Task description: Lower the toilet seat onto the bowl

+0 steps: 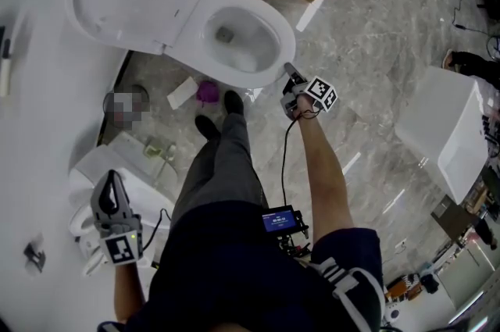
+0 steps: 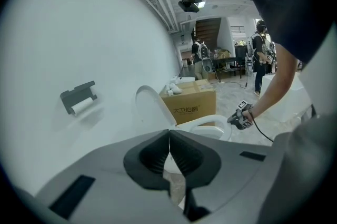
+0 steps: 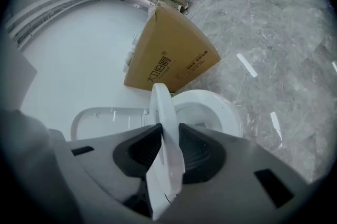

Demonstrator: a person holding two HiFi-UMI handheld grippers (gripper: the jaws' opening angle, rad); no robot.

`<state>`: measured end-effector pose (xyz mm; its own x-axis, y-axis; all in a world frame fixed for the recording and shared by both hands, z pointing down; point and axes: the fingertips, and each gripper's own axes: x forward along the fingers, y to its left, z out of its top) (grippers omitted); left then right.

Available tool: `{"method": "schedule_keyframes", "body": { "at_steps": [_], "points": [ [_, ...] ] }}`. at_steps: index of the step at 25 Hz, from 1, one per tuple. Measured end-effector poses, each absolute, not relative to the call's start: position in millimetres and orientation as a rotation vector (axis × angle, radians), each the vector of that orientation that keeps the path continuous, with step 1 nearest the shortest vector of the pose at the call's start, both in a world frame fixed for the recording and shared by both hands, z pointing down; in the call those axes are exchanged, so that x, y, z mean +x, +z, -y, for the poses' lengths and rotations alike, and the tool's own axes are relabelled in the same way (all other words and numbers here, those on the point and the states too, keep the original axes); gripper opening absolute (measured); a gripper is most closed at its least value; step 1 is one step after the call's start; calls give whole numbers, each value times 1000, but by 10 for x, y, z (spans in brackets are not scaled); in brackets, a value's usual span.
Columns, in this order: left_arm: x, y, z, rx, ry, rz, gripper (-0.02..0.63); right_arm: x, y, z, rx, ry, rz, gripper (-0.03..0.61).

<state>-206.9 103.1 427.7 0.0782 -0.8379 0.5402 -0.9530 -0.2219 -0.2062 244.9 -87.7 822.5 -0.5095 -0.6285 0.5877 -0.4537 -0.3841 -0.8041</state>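
Reaching out, right arm (image 1: 320, 158) straight, right tongs (image 1: 291, 75) clamping toilet seat (image 3: 160, 99); left tongs (image 2: 169, 134) closed, empty.

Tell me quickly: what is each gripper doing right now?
Left gripper: shut, holding nothing.
Right gripper: shut on the edge of the toilet seat.

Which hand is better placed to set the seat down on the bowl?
Right. The right gripper clamps the toilet seat by its front edge above the bowl; the left gripper hangs shut and empty, far back by the person's side.
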Motion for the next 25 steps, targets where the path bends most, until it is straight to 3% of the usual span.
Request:
{"method": "schedule_keyframes", "body": {
  "at_steps": [25],
  "points": [
    [-1939, 4674, -974, 2096, 951, 1733, 26, 2652, 9061, 834, -1535, -2100, -1601, 127]
  ]
}}
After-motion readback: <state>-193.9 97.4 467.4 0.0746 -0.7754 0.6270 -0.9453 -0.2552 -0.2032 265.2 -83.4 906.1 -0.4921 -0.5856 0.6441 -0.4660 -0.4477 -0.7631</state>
